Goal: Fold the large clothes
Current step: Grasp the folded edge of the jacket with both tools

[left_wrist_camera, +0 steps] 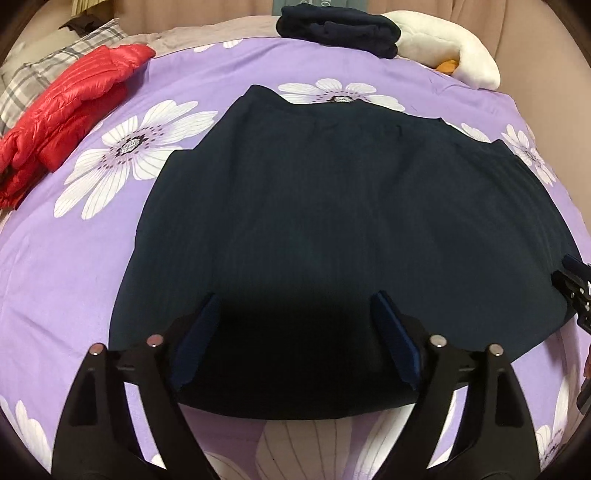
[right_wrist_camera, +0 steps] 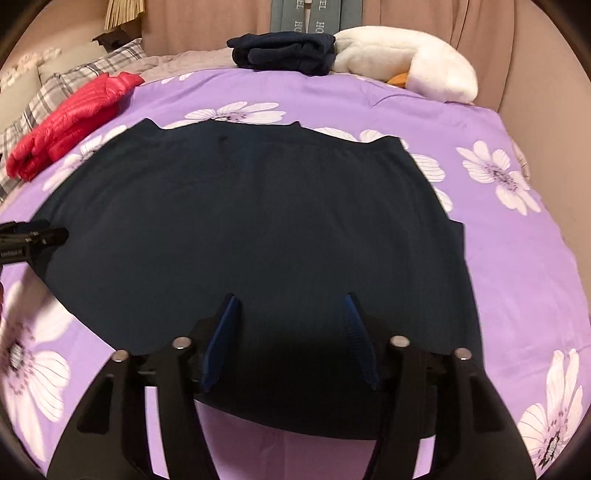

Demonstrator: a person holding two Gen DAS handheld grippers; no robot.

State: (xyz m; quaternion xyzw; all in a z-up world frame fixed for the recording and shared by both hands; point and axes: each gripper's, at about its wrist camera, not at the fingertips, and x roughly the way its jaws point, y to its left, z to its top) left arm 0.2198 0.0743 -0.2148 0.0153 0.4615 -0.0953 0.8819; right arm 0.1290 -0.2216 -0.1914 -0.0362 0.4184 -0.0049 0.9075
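Note:
A large dark navy garment point(left_wrist_camera: 332, 221) lies spread flat on the purple flowered bedspread point(left_wrist_camera: 92, 240); it also shows in the right wrist view point(right_wrist_camera: 251, 229). My left gripper point(left_wrist_camera: 295, 299) is open and empty, its blue-padded fingers over the garment's near edge. My right gripper point(right_wrist_camera: 290, 299) is open and empty, also over the near edge, further right. The right gripper's tip point(left_wrist_camera: 572, 284) shows at the right edge of the left wrist view. The left gripper's tip point(right_wrist_camera: 40, 236) shows at the left edge of the right wrist view.
A red puffer jacket point(left_wrist_camera: 70, 114) lies at the left of the bed beside plaid pillows point(left_wrist_camera: 48, 74). A folded dark garment point(left_wrist_camera: 340, 29) and a white plush toy point(left_wrist_camera: 450, 51) sit at the far edge. Beige curtains point(right_wrist_camera: 498, 44) hang behind.

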